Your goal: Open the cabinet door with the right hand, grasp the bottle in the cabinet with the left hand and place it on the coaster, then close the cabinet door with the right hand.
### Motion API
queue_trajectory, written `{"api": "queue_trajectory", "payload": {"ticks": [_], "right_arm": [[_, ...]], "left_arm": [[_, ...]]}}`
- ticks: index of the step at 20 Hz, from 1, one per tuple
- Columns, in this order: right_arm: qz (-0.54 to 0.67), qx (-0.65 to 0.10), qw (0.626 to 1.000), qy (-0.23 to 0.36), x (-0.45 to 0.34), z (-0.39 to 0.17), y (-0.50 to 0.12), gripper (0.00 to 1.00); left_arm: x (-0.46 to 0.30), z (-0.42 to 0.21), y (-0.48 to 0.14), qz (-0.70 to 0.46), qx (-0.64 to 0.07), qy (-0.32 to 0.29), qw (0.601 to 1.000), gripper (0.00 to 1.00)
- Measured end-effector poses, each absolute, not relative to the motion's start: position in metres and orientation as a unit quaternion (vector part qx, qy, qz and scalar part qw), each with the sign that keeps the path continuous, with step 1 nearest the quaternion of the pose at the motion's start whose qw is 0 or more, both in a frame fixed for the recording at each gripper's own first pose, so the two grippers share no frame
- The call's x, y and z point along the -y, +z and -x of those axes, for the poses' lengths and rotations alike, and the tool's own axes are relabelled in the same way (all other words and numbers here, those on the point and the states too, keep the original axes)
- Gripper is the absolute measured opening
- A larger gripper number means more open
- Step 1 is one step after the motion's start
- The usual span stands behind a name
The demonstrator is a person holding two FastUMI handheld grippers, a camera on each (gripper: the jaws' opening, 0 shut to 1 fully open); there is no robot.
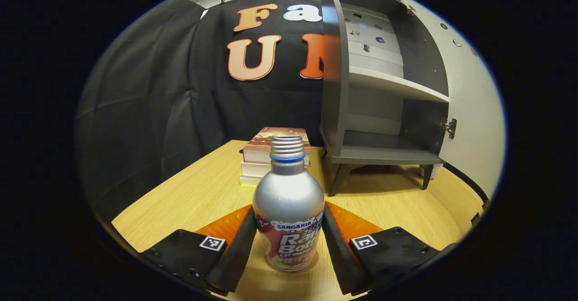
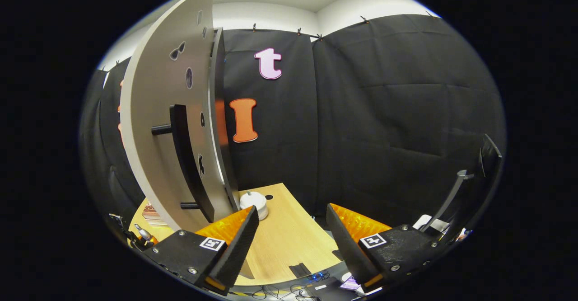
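Fingers of the left gripper (image 1: 289, 246) press both sides of the bottle (image 1: 289, 210), which stands upright, uncapped, over the wooden table (image 1: 198, 192). Behind it lies a stack of books (image 1: 259, 156), and to their right the cabinet (image 1: 384, 111) stands with bare shelves, its door (image 1: 472, 111) swung wide. The right gripper (image 2: 291, 242) hangs with fingers spread on nothing, beside the door's dark handle (image 2: 185, 156). A small white object (image 2: 254, 204) sits near the table edge.
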State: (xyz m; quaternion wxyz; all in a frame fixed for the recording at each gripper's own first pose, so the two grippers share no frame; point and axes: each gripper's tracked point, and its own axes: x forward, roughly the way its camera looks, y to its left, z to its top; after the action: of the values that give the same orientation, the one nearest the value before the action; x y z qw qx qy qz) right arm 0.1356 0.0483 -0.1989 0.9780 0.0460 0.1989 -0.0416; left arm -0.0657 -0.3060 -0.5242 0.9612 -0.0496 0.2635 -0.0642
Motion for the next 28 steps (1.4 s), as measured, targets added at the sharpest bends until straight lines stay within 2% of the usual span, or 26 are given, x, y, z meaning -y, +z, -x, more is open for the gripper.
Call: {"api": "queue_trajectory", "payload": {"ticks": [1, 2, 5, 6, 7, 10, 11, 12, 13, 24, 25, 28], "right_arm": [[-0.046, -0.199, 0.978, -0.042, -0.048, -0.136, -0.199, 0.99], [-0.046, -0.2, 0.978, -0.042, -0.047, -0.135, -0.199, 0.93], [-0.046, -0.201, 0.978, -0.042, -0.048, -0.134, -0.199, 0.93], [-0.045, -0.202, 0.977, -0.041, -0.048, -0.134, -0.199, 0.99], [-0.045, -0.203, 0.977, -0.041, -0.048, -0.133, -0.199, 0.93], [-0.046, -0.202, 0.977, -0.039, -0.048, -0.133, -0.199, 0.93], [-0.046, -0.203, 0.977, -0.039, -0.048, -0.134, -0.2, 0.99], [-0.047, -0.205, 0.977, -0.039, -0.047, -0.133, -0.201, 0.93], [-0.048, -0.206, 0.977, -0.039, -0.048, -0.133, -0.201, 0.99], [-0.06, -0.215, 0.974, -0.023, -0.052, -0.138, -0.206, 0.99], [-0.059, -0.213, 0.975, -0.021, -0.052, -0.137, -0.206, 0.93], [-0.064, -0.212, 0.975, -0.01, -0.054, -0.138, -0.206, 0.93]], "left_arm": [[0.305, 0.069, -0.527, 0.051, -0.265, -0.063, 0.961, 0.86], [0.304, 0.07, -0.529, 0.051, -0.267, -0.061, 0.96, 0.86], [0.3, 0.073, -0.529, 0.055, -0.262, -0.056, 0.962, 0.87], [0.299, 0.074, -0.531, 0.052, -0.265, -0.054, 0.961, 0.87], [0.298, 0.076, -0.535, 0.048, -0.272, -0.051, 0.96, 0.87], [0.298, 0.083, -0.538, 0.044, -0.283, -0.049, 0.957, 0.9], [0.3, 0.083, -0.537, 0.043, -0.282, -0.051, 0.957, 0.92], [0.301, 0.083, -0.534, 0.039, -0.28, -0.053, 0.958, 0.94], [0.301, 0.082, -0.533, 0.032, -0.279, -0.054, 0.958, 0.95], [0.301, 0.084, -0.522, -0.017, -0.276, -0.061, 0.959, 0.96], [0.301, 0.084, -0.519, -0.017, -0.276, -0.06, 0.959, 0.96], [0.302, 0.084, -0.507, -0.013, -0.271, -0.061, 0.961, 0.96]]}}
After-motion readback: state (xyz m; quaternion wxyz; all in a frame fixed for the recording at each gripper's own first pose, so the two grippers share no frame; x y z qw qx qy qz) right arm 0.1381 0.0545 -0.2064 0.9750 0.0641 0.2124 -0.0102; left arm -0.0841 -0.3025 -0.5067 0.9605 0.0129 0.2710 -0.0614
